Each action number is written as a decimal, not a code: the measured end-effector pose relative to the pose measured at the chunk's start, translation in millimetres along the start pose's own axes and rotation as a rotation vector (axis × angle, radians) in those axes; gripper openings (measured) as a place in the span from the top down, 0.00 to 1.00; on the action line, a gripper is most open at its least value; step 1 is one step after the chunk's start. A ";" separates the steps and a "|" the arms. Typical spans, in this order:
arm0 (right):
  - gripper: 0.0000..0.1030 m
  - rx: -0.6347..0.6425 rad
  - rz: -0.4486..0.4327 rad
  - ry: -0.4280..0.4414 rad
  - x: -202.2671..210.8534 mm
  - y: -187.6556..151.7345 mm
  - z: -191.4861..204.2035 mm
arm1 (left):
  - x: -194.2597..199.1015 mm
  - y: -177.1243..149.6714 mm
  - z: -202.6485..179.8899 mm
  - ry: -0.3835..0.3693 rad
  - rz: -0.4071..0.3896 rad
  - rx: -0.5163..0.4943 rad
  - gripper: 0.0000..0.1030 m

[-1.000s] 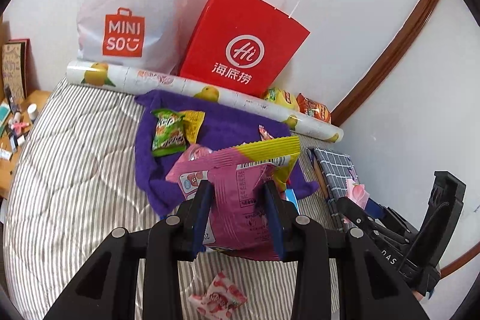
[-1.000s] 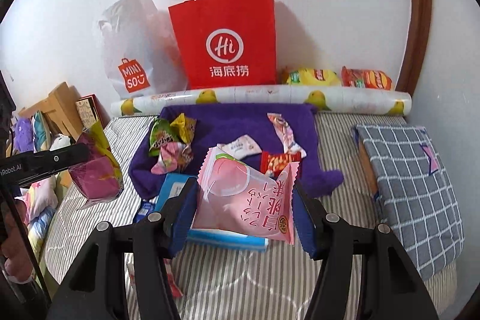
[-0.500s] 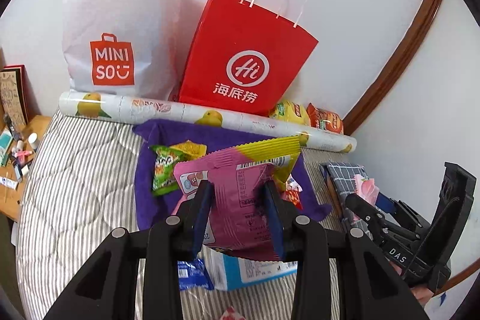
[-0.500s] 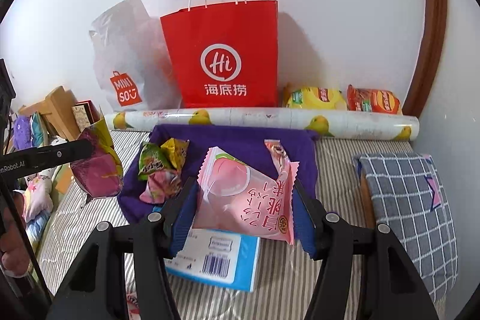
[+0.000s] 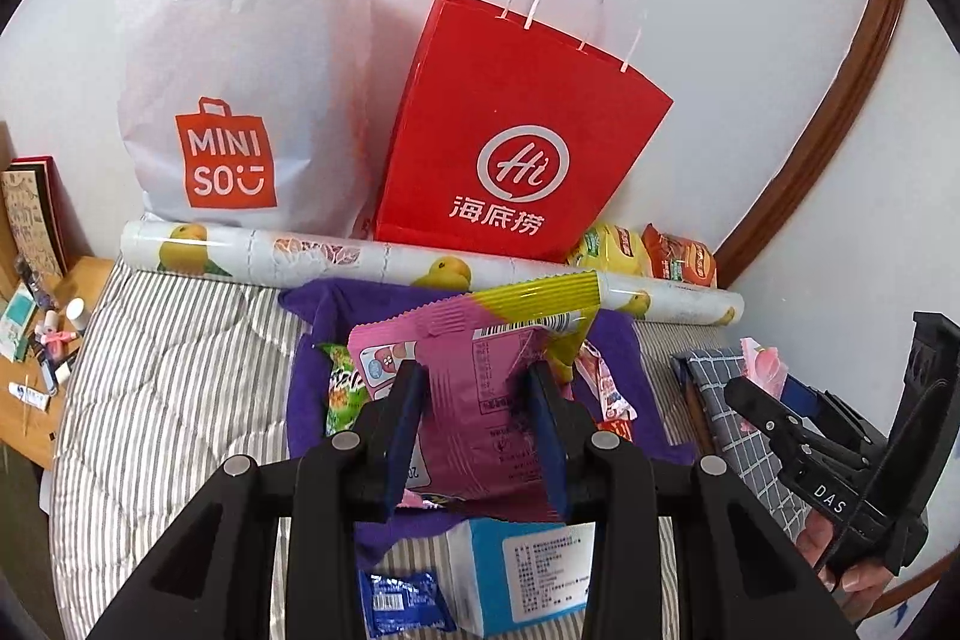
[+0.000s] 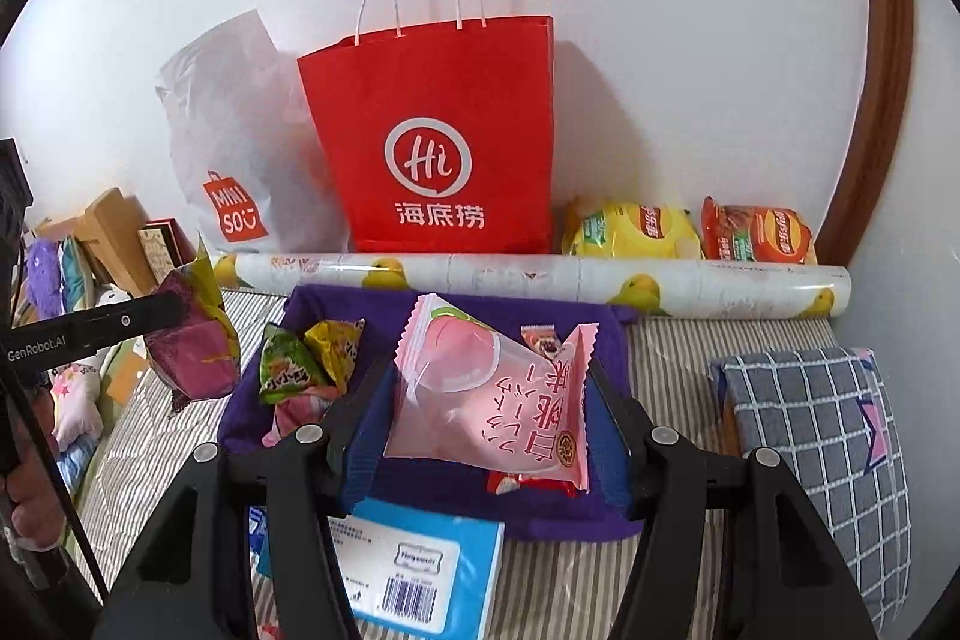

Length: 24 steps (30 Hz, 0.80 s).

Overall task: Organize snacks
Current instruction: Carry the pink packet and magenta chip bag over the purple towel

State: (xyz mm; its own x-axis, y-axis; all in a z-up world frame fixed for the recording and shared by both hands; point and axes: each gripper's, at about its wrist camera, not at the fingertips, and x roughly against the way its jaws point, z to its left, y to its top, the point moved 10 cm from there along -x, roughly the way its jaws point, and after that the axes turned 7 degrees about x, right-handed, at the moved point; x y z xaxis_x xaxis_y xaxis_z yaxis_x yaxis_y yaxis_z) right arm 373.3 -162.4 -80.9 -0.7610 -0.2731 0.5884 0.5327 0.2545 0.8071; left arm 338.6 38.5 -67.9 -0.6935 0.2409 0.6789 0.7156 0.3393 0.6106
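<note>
My left gripper is shut on a magenta snack bag with a yellow top, held above a purple cloth on the striped bed. My right gripper is shut on a pink peach-print snack packet, also above the purple cloth. Green and yellow snack packets lie on the cloth's left side. A red paper bag and a white plastic shopping bag stand against the wall behind. The left gripper with its magenta bag shows at the left of the right wrist view.
A rolled sheet with pear prints lies in front of the bags. Yellow and orange chip bags sit behind it. A blue box lies near the front. A checked pillow is right; a cluttered wooden table is left.
Both grippers have moved toward the wall with their packets still held; the bags loom larger and higher. The small packet below the left gripper has dropped out of view and the blue box has appeared.
</note>
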 end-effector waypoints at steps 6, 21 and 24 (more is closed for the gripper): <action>0.43 0.010 0.002 0.012 -12.7 7.6 1.8 | -13.5 4.9 -4.7 -0.013 0.014 -0.009 0.67; 0.43 0.023 0.015 0.036 -51.6 24.0 -7.2 | -53.0 16.0 -19.8 -0.017 0.048 -0.030 0.67; 0.43 0.024 0.022 0.035 -59.3 23.8 -11.0 | -61.5 16.3 -23.0 -0.017 0.057 -0.037 0.67</action>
State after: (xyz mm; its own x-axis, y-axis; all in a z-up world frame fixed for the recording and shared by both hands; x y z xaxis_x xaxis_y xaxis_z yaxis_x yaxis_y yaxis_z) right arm 435.2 -150.3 -96.1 -0.7358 -0.2991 0.6076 0.5398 0.2827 0.7929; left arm 394.9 8.3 -90.3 -0.6527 0.2746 0.7061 0.7563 0.2910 0.5859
